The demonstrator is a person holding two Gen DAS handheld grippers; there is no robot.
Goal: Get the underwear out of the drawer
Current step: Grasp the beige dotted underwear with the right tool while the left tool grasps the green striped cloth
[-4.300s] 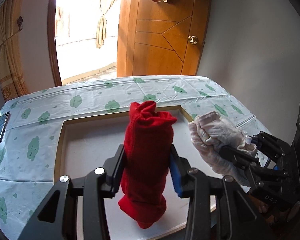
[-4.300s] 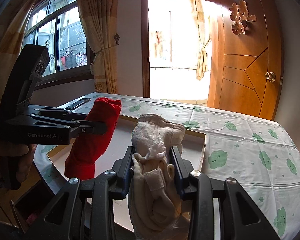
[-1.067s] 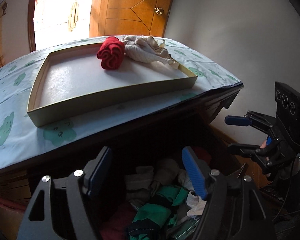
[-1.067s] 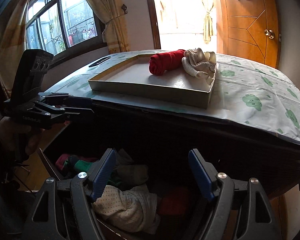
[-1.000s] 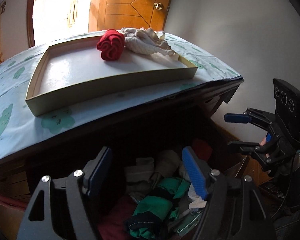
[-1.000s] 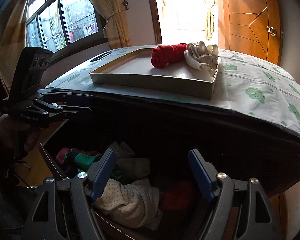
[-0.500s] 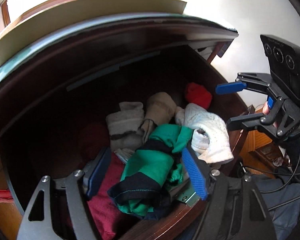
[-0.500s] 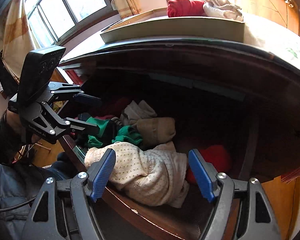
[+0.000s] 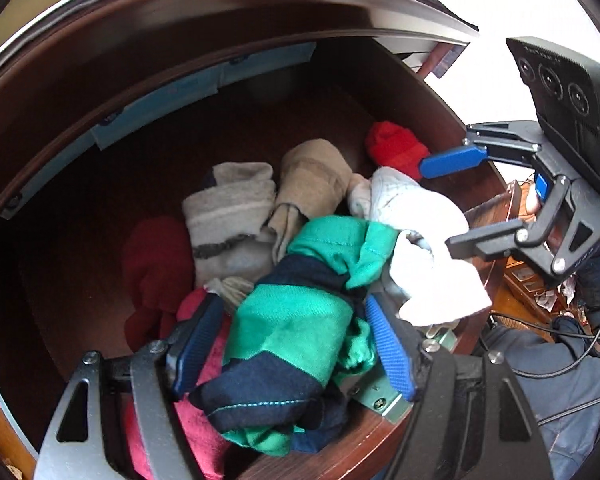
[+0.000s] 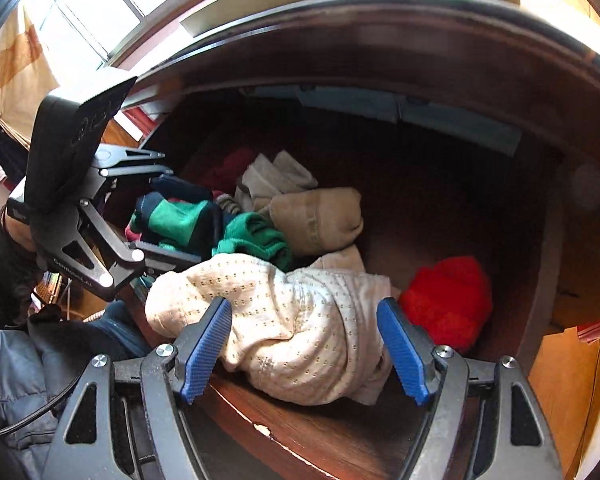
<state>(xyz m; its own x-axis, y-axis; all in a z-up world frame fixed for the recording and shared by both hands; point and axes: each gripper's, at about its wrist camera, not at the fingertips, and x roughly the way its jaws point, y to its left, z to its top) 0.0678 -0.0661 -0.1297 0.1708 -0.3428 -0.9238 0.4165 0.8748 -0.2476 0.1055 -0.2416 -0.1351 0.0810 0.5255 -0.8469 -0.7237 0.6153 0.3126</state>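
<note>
The dark brown wooden drawer (image 9: 80, 184) stands pulled out under the top of the chest, its floor heaped toward the front rim with rolled garments and bare toward the back wall. Largest in the heap is the cream dotted cotton bundle (image 10: 300, 328), lying crosswise on the front edge with its long axis running from one pad of the right gripper (image 10: 304, 348) to the other; those jaws are spread wide, straddling it without pressing. Beside it, the green and navy striped knit roll (image 9: 296, 328) lies lengthwise between the spread jaws of the left gripper (image 9: 292, 344), its near end over the rim; whether the pads touch it I cannot tell. Each hand is nearest its own bundle, so a squeeze and a straight lift should serve. Further in sit a tan roll (image 9: 312, 180), a grey striped roll (image 9: 228, 208) and a small bright red knit bundle (image 10: 448, 300) in the corner. The chest top overhangs only the back, leaving room upward.
</note>
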